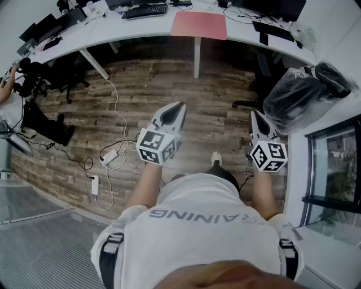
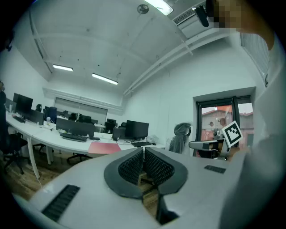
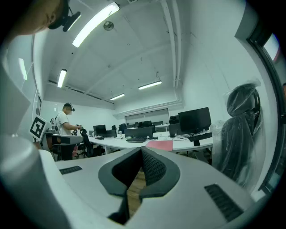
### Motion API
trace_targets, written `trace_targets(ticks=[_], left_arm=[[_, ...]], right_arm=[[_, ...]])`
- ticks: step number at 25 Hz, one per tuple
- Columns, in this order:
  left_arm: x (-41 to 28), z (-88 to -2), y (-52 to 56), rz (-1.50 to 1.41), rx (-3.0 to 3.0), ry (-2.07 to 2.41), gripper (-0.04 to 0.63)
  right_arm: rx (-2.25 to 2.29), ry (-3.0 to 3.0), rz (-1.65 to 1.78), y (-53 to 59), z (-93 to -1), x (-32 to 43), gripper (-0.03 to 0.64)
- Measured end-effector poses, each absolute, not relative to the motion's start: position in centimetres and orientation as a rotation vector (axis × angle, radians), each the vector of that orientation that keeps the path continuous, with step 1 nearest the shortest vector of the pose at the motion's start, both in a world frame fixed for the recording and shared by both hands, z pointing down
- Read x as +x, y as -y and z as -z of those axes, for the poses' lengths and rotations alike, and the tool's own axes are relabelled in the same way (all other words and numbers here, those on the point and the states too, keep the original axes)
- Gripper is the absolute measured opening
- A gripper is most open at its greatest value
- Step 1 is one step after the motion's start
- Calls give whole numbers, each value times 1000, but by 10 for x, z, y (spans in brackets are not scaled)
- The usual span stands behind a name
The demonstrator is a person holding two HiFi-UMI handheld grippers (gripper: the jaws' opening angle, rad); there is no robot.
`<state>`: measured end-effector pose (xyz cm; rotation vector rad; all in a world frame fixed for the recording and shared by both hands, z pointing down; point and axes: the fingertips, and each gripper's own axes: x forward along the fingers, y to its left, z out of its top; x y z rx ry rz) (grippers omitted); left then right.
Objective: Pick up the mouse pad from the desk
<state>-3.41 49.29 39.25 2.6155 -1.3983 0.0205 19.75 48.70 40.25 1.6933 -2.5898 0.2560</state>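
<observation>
A pink-red mouse pad (image 1: 199,25) lies flat at the front edge of the long white desk (image 1: 113,31), far ahead of both grippers. It also shows in the left gripper view as a mouse pad (image 2: 103,147) and in the right gripper view as a mouse pad (image 3: 161,145). My left gripper (image 1: 179,107) is held over the wooden floor, shut and empty. My right gripper (image 1: 256,114) is alongside it to the right, also shut with nothing between its jaws. Both point towards the desk.
Keyboard (image 1: 145,11) and monitors stand on the desk. A plastic-wrapped chair (image 1: 302,90) stands at the right near a glass door (image 1: 330,169). Cables and a power strip (image 1: 110,156) lie on the floor at left. A person (image 3: 66,125) stands at the far left.
</observation>
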Motion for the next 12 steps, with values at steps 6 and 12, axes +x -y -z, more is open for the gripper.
trace_targets(ticks=[6, 12], left_arm=[[-36, -394, -491, -22, 2612, 1388, 43], [-36, -398, -490, -25, 2606, 1385, 43]], right_arm=[[1696, 2589, -252, -485, -399, 198, 21], [1703, 2592, -269, -484, -404, 198, 21]])
